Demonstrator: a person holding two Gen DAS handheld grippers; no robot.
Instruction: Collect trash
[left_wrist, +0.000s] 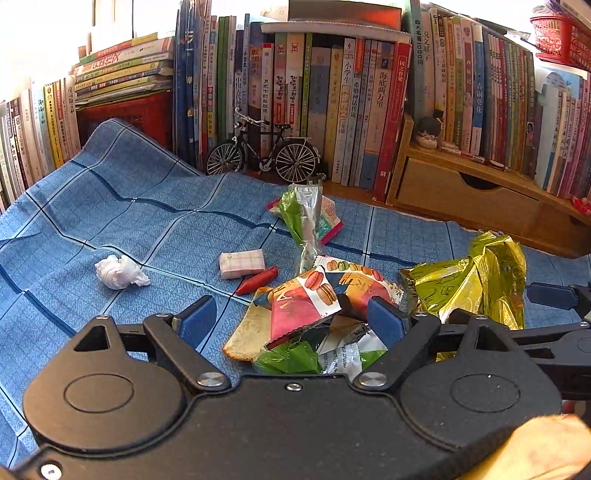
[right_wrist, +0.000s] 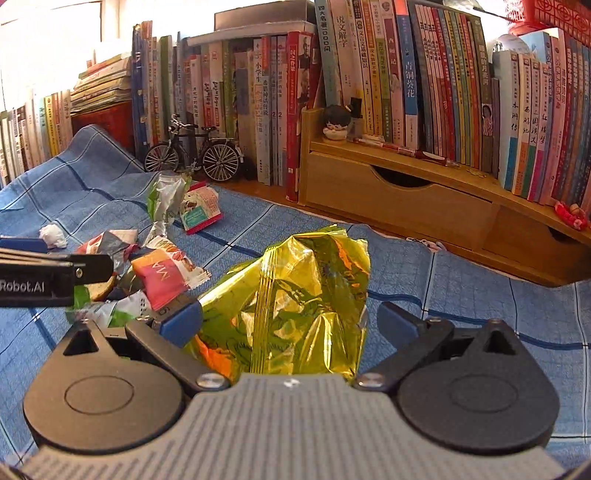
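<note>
From the left wrist, the left claw (left_wrist: 291, 317) gapes open over a heap of wrappers (left_wrist: 314, 314); ahead lie one tissue ball (left_wrist: 120, 272), one pink box (left_wrist: 242, 263) and one red stick (left_wrist: 258, 281). From the right wrist, the right claw (right_wrist: 291, 321) stands open, one gold bag (right_wrist: 295, 302) between its blue fingers (right_wrist: 181, 323), on the blue-clothed surface (right_wrist: 480, 306).

The cloth (left_wrist: 147, 206) is blue with a grid of darker blue lines, and on it the crumpled tissue (left_wrist: 120, 272) is white, the small box (left_wrist: 242, 263) pale pink with a check, the slim wrapper (left_wrist: 257, 280) just beside the box red. The macaron wrapper (left_wrist: 314, 299) is pink and white with orange, brown and green rounds. The foil bag (right_wrist: 291, 295) is shiny yellow-gold with green print; each tool has black arms and blue pads (right_wrist: 181, 322).
</note>
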